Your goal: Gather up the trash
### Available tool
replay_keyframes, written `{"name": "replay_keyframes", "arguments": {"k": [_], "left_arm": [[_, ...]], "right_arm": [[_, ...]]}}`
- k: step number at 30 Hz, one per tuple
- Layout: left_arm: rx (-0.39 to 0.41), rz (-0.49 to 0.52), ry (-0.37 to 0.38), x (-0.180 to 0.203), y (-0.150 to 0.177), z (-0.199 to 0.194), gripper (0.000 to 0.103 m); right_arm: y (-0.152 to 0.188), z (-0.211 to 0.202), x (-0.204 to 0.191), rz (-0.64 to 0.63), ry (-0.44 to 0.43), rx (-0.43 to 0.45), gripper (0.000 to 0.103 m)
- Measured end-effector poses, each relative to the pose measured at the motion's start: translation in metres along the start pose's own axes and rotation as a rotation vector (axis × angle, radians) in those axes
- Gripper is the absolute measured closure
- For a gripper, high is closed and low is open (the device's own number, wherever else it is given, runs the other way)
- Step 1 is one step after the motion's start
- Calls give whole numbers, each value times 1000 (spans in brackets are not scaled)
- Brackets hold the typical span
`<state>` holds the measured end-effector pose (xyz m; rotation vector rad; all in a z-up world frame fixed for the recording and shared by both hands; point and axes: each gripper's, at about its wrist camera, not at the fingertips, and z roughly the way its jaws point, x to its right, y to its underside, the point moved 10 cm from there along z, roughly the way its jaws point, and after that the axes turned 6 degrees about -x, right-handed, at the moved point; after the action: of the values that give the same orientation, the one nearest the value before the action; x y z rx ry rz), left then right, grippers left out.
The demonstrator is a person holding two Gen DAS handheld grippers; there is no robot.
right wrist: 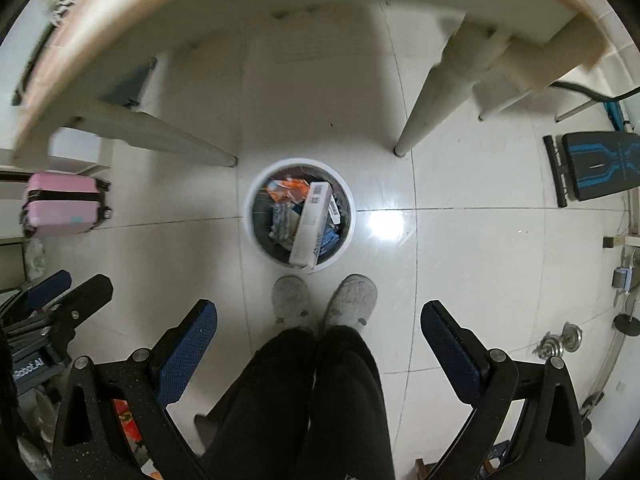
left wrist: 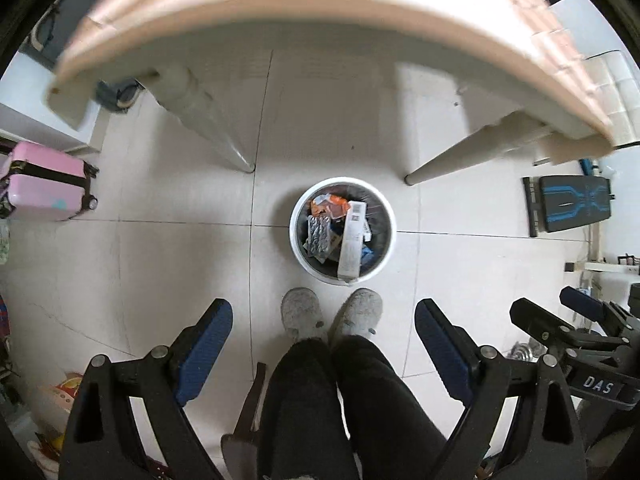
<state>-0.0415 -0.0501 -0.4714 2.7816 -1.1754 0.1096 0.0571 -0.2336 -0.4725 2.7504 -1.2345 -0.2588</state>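
A white round trash bin point(left wrist: 304, 262) stands on the tiled floor below the table's front edge; it also shows in the right wrist view point(right wrist: 256, 240). It holds a long white box point(left wrist: 352, 236), an orange wrapper point(left wrist: 330, 205) and other packets. My left gripper point(left wrist: 324, 322) is open and empty, held high above the floor, pointing down. My right gripper point(right wrist: 319, 322) is open and empty, beside the left one, also pointing down. The right gripper shows at the right in the left wrist view point(left wrist: 560, 312).
A pale table point(left wrist: 360, 12) with white legs point(left wrist: 216, 136) spans the top. The person's legs and grey slippers point(left wrist: 302, 314) stand just before the bin. A pink suitcase point(left wrist: 44, 180) is at the left, a black-and-blue bench point(left wrist: 574, 202) at the right.
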Motion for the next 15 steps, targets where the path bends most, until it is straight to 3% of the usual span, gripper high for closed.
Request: {"name": "replay_keyframes", "arguments": {"k": [7, 15], "left_arm": [[61, 2, 79, 12, 22, -92, 10], [112, 37, 197, 28, 44, -180, 10]], "right_arm": [[41, -123, -15, -39, -76, 45, 0], [78, -231, -28, -64, -187, 89, 0]]}}
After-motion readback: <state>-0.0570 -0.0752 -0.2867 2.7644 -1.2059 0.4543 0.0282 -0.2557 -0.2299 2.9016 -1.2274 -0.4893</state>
